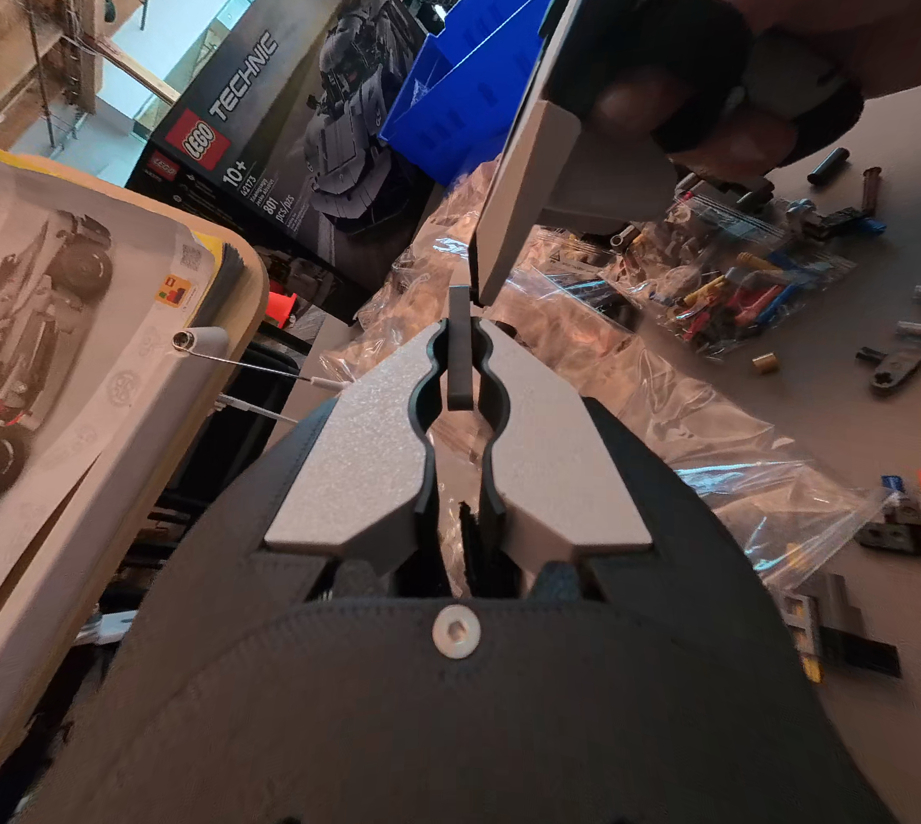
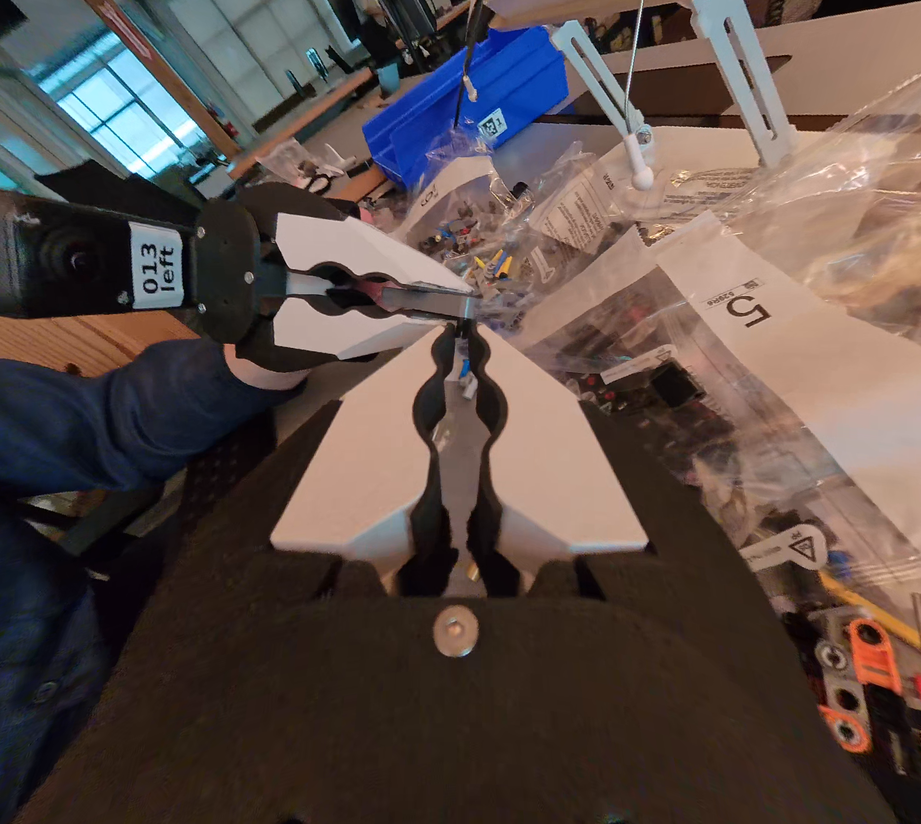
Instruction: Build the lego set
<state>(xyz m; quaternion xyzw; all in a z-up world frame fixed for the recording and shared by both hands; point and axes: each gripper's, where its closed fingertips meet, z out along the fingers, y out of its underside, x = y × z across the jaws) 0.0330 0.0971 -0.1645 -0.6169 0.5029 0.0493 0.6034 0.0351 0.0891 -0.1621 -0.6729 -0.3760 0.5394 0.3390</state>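
My left gripper is clamped on a dark grey beam, which sticks out past the tips. My right gripper pinches a small black pin against the beam's end, above the parts bags.

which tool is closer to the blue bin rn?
Right, marginally. In the left wrist view the right tool hangs in front of the blue bin, overlapping it in frame; the left tool, clamping a dark flat piece, sits just behind, tips nearly meeting.

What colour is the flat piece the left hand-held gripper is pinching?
Dark grey; the flat piece shows best in the left wrist view.
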